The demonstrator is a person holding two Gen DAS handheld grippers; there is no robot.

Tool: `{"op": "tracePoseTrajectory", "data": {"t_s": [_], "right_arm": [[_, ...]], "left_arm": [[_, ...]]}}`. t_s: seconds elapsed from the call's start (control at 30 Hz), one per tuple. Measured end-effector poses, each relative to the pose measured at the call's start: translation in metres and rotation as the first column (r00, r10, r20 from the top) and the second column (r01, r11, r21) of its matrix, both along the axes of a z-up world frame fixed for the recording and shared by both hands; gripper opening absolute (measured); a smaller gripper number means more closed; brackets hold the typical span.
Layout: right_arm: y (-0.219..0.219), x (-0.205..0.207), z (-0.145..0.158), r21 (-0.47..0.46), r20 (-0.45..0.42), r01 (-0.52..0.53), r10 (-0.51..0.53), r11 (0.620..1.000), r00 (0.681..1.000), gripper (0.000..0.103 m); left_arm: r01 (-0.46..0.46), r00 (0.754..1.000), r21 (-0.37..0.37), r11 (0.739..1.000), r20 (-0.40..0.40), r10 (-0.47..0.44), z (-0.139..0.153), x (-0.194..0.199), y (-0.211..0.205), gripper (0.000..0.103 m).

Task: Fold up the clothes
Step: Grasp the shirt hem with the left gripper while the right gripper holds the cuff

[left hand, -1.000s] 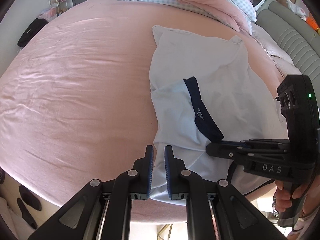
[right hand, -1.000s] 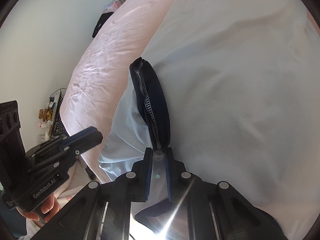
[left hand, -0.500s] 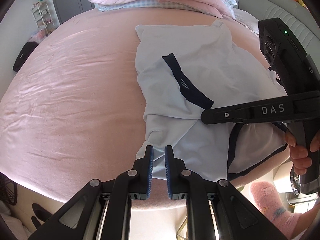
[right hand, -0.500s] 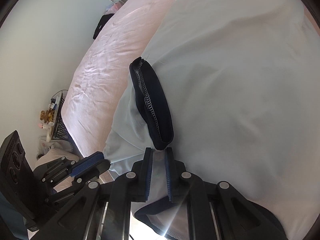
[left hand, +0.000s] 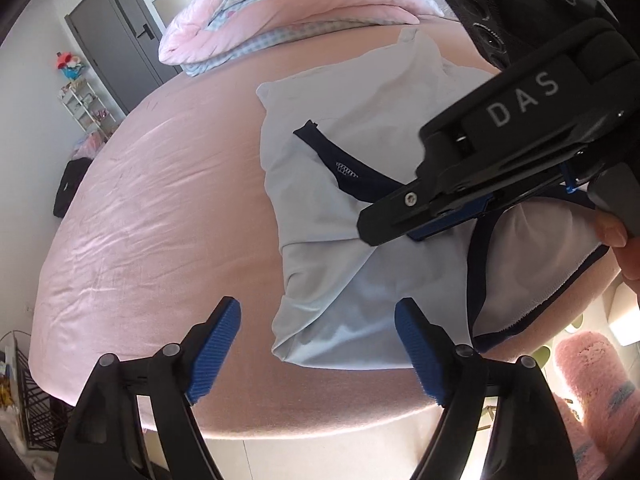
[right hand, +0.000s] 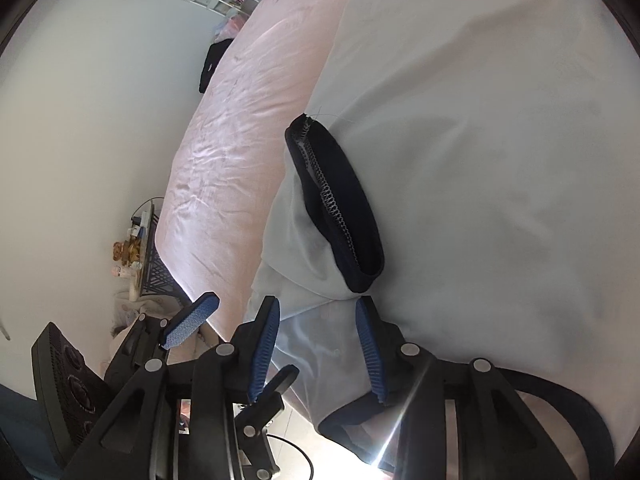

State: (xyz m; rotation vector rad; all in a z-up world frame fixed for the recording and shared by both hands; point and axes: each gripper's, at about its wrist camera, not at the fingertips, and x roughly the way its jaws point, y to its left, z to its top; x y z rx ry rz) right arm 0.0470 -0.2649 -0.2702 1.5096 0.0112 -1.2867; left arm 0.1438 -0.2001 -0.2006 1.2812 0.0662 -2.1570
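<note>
A pale blue T-shirt (left hand: 372,184) with navy trim lies on the pink bed, one sleeve folded inward so its navy cuff (left hand: 340,164) lies across the body. My left gripper (left hand: 318,340) is open and empty, just above the shirt's near corner at the bed edge. The right gripper (left hand: 384,232) hovers over the shirt's middle in the left wrist view. In the right wrist view the right gripper (right hand: 318,344) is open and empty, just short of the navy cuff (right hand: 340,208), over the shirt (right hand: 480,160). The left gripper (right hand: 232,344) shows at lower left.
The pink bed sheet (left hand: 160,208) spreads left of the shirt. A folded pink quilt (left hand: 288,12) lies at the bed's far end. A grey door (left hand: 116,40) and a small shelf (left hand: 84,100) stand by the wall. A pink fluffy slipper (left hand: 592,392) is on the floor.
Both grippers have opened: the right one let go of the navy cuff, which now lies on the shirt. The left gripper has swung right, closer to the shirt's corner.
</note>
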Motion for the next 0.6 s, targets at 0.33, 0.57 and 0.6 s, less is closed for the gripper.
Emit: {"op": "tracePoseTrajectory", "data": {"t_s": [0.33,0.57,0.6], "right_arm": [[-0.005,-0.012,-0.017,-0.014,0.160,0.090,-0.087,0.996,0.983,0.039],[-0.004,-0.012,-0.014,-0.043,0.145,0.117,-0.109,0.992,0.983,0.014],[-0.003,-0.012,-0.012,-0.052,0.151,0.117,-0.108,0.992,0.983,0.013]], "left_arm": [[0.009,0.999,-0.101,0.995,0.040,-0.005,-0.009,-0.011,-0.008,0.079],[0.084,0.992,-0.234,0.969,0.109,-0.060,-0.020,-0.028,0.000,0.079],[0.095,0.990,-0.259,0.961,0.125,-0.064,-0.023,-0.031,0.002,0.079]]}}
